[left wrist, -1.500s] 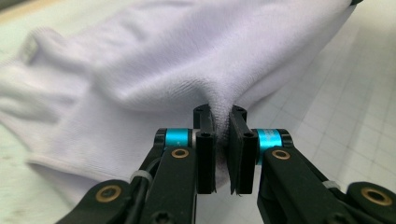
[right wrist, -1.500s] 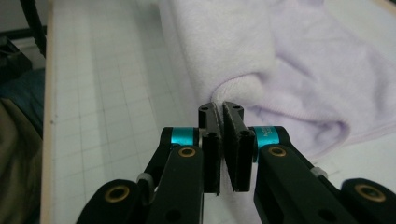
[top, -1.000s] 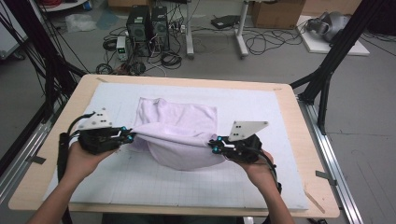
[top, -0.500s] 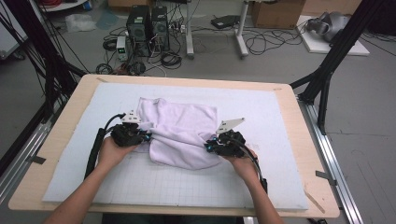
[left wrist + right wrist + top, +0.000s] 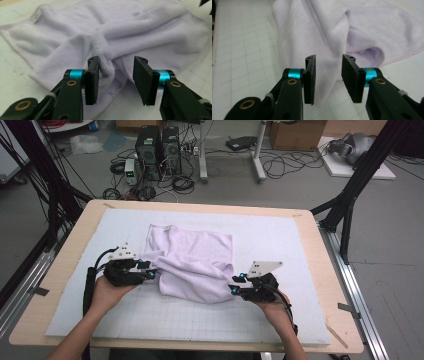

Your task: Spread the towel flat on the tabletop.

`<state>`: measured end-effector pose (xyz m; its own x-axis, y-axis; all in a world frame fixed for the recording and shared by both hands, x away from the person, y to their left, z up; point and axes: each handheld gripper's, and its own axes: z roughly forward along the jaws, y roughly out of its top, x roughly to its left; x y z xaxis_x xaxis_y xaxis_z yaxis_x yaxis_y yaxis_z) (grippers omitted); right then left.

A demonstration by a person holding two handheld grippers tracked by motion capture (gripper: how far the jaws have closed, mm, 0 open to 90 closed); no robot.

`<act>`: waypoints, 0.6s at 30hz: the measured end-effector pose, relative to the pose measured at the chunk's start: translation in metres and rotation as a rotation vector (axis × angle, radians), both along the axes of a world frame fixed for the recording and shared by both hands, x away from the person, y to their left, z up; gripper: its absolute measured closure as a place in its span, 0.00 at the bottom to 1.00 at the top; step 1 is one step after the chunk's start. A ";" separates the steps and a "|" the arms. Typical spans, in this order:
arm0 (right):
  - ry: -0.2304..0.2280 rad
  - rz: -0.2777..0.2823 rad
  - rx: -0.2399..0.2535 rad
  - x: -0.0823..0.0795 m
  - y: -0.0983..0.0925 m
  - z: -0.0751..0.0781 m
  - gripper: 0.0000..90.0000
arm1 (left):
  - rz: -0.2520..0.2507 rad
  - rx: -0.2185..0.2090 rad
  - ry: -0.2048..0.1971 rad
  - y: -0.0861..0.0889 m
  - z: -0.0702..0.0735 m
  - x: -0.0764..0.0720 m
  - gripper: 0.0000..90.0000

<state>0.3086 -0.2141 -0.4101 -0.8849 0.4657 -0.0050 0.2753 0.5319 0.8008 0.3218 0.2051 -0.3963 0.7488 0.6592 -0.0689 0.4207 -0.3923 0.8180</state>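
The left hand-held gripper sits at the left edge of a crumpled, pale lilac terry-cloth towel. Its jaws have just been opening and now stand partly apart, a bunched fold of the towel between them, against one pad only. The right hand-held gripper, at the towel's near right corner, has also just been opening; a hemmed fold lies loose in the gap. The towel rests on a white gridded mat covering the wooden worktop.
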 end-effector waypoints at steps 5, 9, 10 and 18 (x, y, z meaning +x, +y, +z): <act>-0.005 0.018 -0.038 -0.003 0.007 -0.004 0.70 | 0.007 -0.010 -0.037 -0.005 0.001 -0.011 0.55; -0.006 0.039 -0.025 -0.004 0.007 -0.004 0.70 | 0.009 -0.019 -0.051 0.001 0.008 -0.012 0.55; -0.005 0.038 -0.021 -0.005 0.007 -0.004 0.69 | 0.010 -0.018 -0.055 0.003 0.010 -0.012 0.55; -0.019 0.051 0.004 -0.008 0.001 -0.003 0.69 | -0.038 -0.022 -0.068 0.017 0.023 -0.021 0.63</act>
<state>0.3009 -0.2135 -0.4135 -0.9075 0.4197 -0.0205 0.2323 0.5418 0.8078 0.3009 0.2217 -0.3734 0.7768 0.6290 -0.0312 0.3490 -0.3888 0.8527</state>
